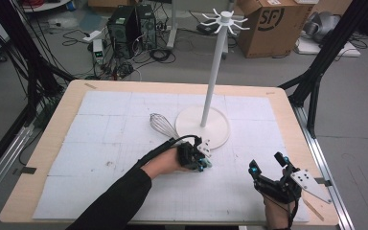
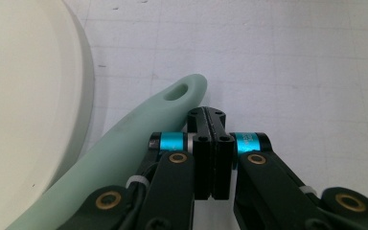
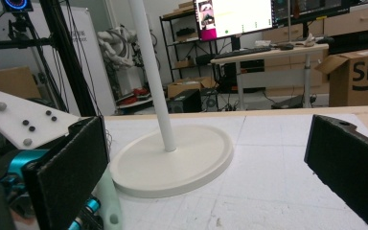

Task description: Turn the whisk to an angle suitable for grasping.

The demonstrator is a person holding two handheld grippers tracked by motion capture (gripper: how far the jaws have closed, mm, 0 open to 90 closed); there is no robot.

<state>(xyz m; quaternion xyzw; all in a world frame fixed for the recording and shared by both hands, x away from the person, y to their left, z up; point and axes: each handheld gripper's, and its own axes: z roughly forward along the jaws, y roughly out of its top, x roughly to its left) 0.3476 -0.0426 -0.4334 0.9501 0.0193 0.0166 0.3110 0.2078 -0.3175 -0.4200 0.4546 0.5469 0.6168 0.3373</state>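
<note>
Wooden bench (image 1: pixel 57 125) under a gridded white mat (image 1: pixel 124 158); cables and a cardboard box (image 1: pixel 268 24) on the floor behind. Wire whisk (image 1: pixel 162 123), pale green handle, lies against the stand's (image 1: pixel 211 86) round white base. Left tongs (image 1: pixel 202 163) closed, empty, beside the handle. Right tongs (image 1: pixel 267 163) wide open, empty.

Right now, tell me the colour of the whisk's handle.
Pale mint green handle, best seen in the left gripper view.
</note>
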